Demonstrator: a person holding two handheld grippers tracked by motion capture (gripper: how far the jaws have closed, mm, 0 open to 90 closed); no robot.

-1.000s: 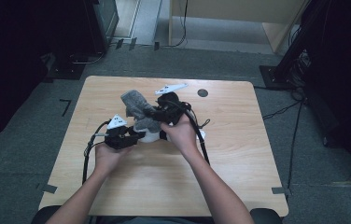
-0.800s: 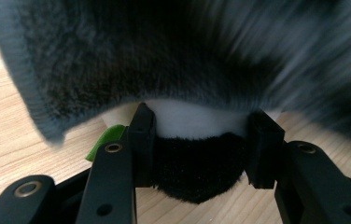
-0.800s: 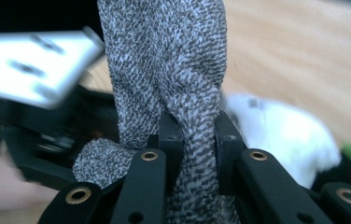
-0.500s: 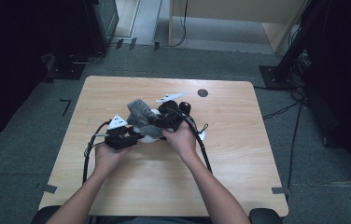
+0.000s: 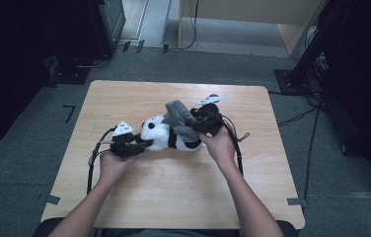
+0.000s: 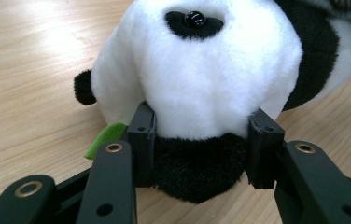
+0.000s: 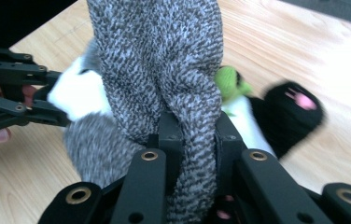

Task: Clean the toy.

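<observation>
On the wooden table [image 5: 139,207], the left gripper [image 5: 133,146] has its jaws partly closed around the head of the plush panda [image 5: 166,134], which lies mid-table on its side. Over the panda's body, the right gripper [image 5: 202,122] pinches the grey knitted cloth [image 5: 179,117] tight.

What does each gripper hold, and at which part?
Left gripper clamps the plush panda by its head; right gripper pinches the grey knitted cloth at a bunched fold.
</observation>
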